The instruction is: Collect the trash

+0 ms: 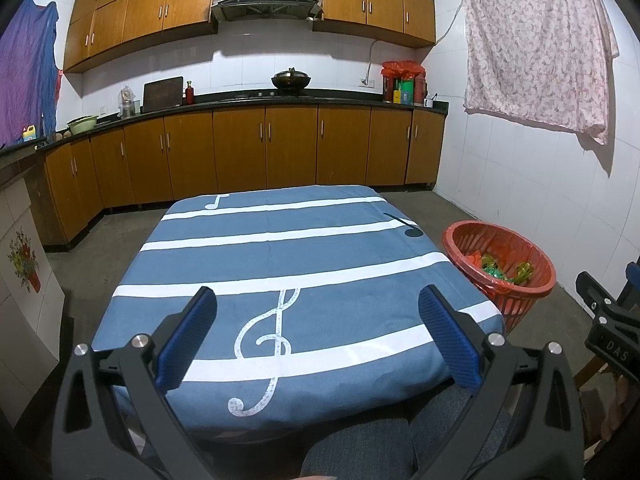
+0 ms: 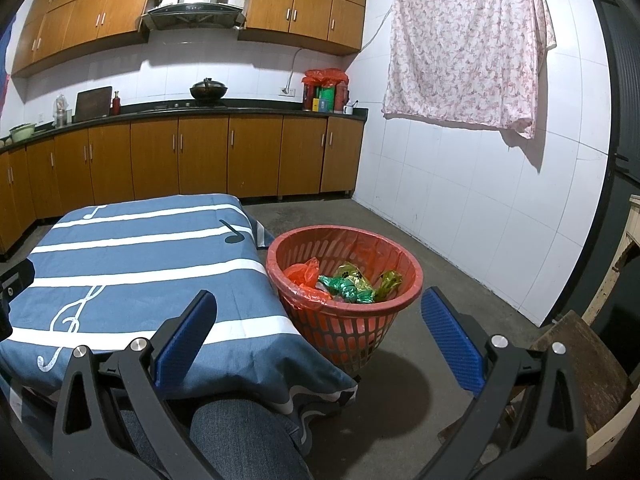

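A red plastic basket (image 2: pixel 394 264) lined with a red bag stands on the floor right of the table; it also shows in the left wrist view (image 1: pixel 532 292). Green and gold wrappers (image 2: pixel 352 284) and an orange bag (image 2: pixel 302 274) lie inside it. My left gripper (image 1: pixel 318 336) is open and empty over the near edge of the blue music-note tablecloth (image 1: pixel 280 248). My right gripper (image 2: pixel 320 340) is open and empty, held near the basket's front side, above the table's corner (image 2: pixel 280 320).
Wooden kitchen cabinets (image 1: pixel 240 152) and a dark counter run along the back wall. A floral cloth (image 2: pixel 464 44) hangs on the white tiled wall at right. A worn wooden stool (image 2: pixel 580 368) stands at the near right. A person's jeans-clad knee (image 2: pixel 240 436) is below the grippers.
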`<state>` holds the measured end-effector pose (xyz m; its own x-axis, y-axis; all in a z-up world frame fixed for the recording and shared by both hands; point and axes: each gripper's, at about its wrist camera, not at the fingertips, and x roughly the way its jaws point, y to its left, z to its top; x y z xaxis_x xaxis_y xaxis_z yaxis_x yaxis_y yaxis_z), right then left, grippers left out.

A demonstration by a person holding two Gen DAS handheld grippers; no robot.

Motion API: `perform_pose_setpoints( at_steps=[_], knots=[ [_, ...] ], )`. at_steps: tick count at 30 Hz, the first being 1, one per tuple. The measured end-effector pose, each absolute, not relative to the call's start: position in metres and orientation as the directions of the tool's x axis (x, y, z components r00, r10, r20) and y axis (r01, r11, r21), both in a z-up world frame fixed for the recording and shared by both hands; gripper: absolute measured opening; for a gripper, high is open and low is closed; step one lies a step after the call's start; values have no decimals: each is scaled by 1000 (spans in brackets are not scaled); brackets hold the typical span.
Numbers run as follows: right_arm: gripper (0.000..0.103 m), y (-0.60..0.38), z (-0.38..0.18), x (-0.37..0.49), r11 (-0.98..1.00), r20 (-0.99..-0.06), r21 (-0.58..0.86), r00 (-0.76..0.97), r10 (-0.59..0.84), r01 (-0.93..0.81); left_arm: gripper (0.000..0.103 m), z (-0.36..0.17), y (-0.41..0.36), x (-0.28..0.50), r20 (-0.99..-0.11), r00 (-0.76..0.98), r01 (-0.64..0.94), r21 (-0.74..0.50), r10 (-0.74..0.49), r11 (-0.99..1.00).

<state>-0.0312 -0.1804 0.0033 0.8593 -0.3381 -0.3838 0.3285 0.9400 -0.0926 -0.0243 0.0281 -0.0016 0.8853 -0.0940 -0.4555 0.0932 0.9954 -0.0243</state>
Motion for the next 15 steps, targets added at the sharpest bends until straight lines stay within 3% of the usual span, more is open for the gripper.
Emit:
perform_pose_setpoints(
  at_steps=[15],
  knots=[
    [101,-181,3,-32,940,-385,-93,859,-338,328,99,-6,28,-25,-460,884,91,-17,-89,996]
  ],
)
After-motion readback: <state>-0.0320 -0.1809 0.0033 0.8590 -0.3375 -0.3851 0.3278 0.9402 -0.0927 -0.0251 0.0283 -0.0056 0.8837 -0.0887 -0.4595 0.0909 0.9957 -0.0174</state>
